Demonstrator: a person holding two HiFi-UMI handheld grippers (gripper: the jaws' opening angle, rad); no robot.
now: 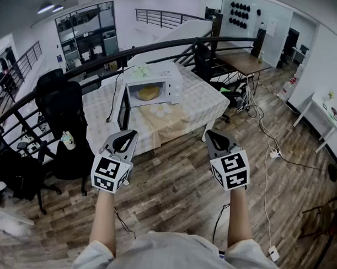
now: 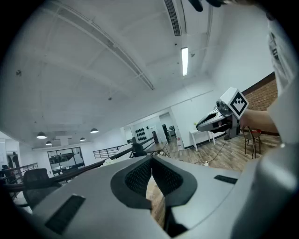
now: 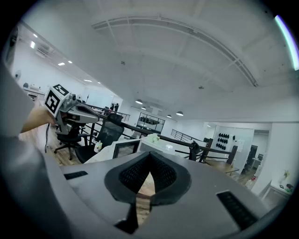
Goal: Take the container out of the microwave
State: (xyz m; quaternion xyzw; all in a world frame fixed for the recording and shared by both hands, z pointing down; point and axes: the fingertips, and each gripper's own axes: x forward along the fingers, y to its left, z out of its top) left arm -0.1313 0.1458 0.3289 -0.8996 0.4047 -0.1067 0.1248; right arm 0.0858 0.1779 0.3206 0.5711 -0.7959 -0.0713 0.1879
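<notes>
Sitting inside the microwave point(image 1: 169, 81), whose door point(image 1: 124, 107) hangs open to the left, the container point(image 1: 148, 93) holds something yellow. Only the head view shows it. The right gripper view catches the microwave from the side, with the interior too small to read, and the left gripper view does not show the container at all.

The microwave stands on a table point(image 1: 205, 99) with a checked cloth. Just in front of it, a few pale round items point(image 1: 161, 110) lie on a tan mat point(image 1: 171, 123).

Both tools are held up over the wooden floor point(image 1: 172, 186), well apart from the table. The left tool point(image 1: 127, 137) has its jaws pressed together at the tips with nothing between them, and so does the right tool point(image 1: 214, 137). Each gripper view also takes in the other tool, raised beside it.

Each marker cube carries black-and-white square patterns, and no writing is legible anywhere. A black office chair point(image 1: 62, 108) stands left of the table.
</notes>
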